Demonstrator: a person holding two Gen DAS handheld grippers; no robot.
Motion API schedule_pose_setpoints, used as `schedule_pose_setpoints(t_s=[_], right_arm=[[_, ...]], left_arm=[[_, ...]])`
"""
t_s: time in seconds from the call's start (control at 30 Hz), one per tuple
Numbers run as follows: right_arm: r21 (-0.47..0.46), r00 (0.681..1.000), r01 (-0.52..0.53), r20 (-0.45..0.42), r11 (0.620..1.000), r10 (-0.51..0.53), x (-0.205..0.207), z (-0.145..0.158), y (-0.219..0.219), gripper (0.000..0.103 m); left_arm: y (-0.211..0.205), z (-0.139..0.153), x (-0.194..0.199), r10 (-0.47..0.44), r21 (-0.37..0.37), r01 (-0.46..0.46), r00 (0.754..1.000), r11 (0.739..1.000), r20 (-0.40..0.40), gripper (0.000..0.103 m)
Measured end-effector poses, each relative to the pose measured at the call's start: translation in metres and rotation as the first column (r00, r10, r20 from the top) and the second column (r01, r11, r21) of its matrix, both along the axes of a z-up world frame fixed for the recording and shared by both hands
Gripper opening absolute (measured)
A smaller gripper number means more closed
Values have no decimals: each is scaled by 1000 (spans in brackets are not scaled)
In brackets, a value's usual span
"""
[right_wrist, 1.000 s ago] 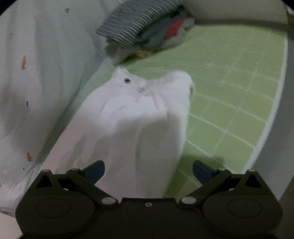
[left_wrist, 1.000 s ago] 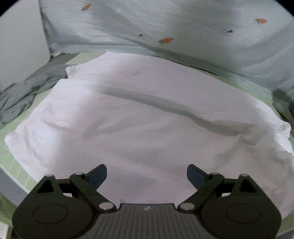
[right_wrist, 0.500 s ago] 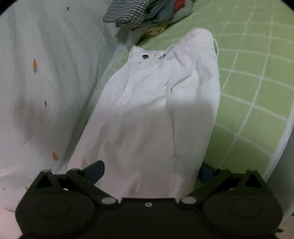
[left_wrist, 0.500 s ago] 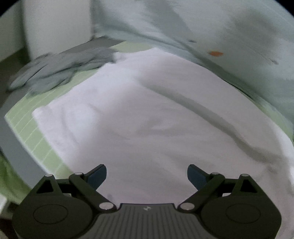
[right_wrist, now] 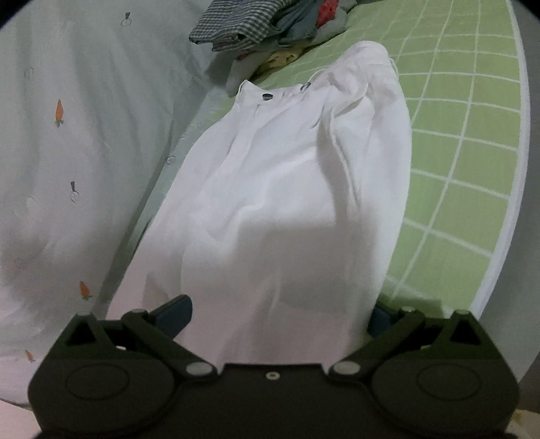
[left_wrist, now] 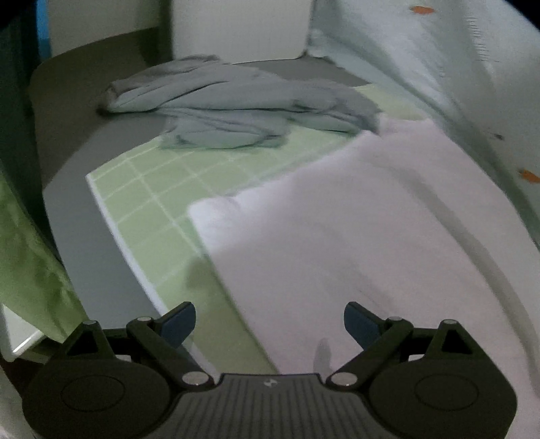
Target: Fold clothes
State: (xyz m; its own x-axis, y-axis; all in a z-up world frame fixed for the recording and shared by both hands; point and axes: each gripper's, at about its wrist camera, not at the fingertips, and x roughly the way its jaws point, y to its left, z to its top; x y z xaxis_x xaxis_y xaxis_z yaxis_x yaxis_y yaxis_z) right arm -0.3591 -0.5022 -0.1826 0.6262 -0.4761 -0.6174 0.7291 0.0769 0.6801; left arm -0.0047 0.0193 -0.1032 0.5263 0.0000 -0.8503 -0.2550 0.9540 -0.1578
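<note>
A white garment [left_wrist: 354, 229] lies spread on the green gridded mat [left_wrist: 152, 202]. In the right wrist view the same white garment [right_wrist: 287, 189] runs away from me, its dark button at the far end. My left gripper [left_wrist: 270, 319] stands open over the garment's near left edge, nothing between its fingers. My right gripper [right_wrist: 280, 312] is open too, low over the near end of the cloth; the cloth rises between its fingers and covers part of the right one. Whether they touch the cloth I cannot tell.
A crumpled grey-blue garment [left_wrist: 236, 108] lies at the far left of the mat. A pile of checked and coloured clothes [right_wrist: 266, 30] sits beyond the white garment. A pale sheet with carrot prints [right_wrist: 74, 135] runs along one side. The grey table edge [left_wrist: 77, 243] is close on the left.
The left gripper has swung left, bringing the garment's left edge, bare mat and grey garment into view. The right gripper has moved down and closer over the white garment's near end.
</note>
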Motion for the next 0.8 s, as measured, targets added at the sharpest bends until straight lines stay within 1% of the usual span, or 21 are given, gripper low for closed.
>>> schedule_pose_setpoints(t_s=[0.17,0.33,0.4,0.47,0.5,0.53,0.57,0.6,0.63,0.67,0.7,0.73,0.77,0.8], right_arm=[[-28,998,51,-45,998,-52,11,2,12,103],[-24,995,79,-63,997,-81,15,2,10,103],[-13,993,90,-80,996,-91,18,4,8,103],[-6,987,104,-119,995,-104,22,6,5,103],[-4,984,111,-142,994,-111,26,7,4,103],[-8,979,118,-169,993,-118,29,8,2,103],[-14,973,124,-195,992,-125,33,8,0,103],[-20,966,130,-222,991,-131,36,9,-2,103],[-26,959,136,-248,990,-138,40,9,-4,102],[-28,954,143,-261,989,-145,40,10,-5,100],[-26,952,150,-265,988,-152,37,10,-4,98],[-25,950,158,-269,987,-159,34,10,-4,90],[-24,948,165,-273,986,-165,31,11,-3,75],[-22,945,172,-277,985,-172,28,11,-3,64]], left_arm=[[26,-16,25,33,1,-33,999,999,-30,95],[31,-18,40,36,42,-35,999,998,-18,96],[32,-18,40,47,43,-46,999,998,-11,94],[32,-18,41,60,54,-60,998,997,-7,87],[31,-17,41,59,73,-58,998,996,-14,81],[29,-17,41,56,92,-54,998,994,-20,69],[28,-16,42,46,111,-43,999,993,-20,61],[27,-15,42,35,123,-32,999,992,-19,47],[27,-13,42,25,108,-24,1000,994,-12,33],[28,-12,43,20,94,-19,1000,995,-6,27],[29,-11,43,30,79,-30,1000,996,-4,24],[32,-11,44,43,54,-42,999,998,-5,18],[35,-10,44,54,30,-54,999,998,-5,16],[37,-9,43,64,9,-64,998,998,-1,13]])
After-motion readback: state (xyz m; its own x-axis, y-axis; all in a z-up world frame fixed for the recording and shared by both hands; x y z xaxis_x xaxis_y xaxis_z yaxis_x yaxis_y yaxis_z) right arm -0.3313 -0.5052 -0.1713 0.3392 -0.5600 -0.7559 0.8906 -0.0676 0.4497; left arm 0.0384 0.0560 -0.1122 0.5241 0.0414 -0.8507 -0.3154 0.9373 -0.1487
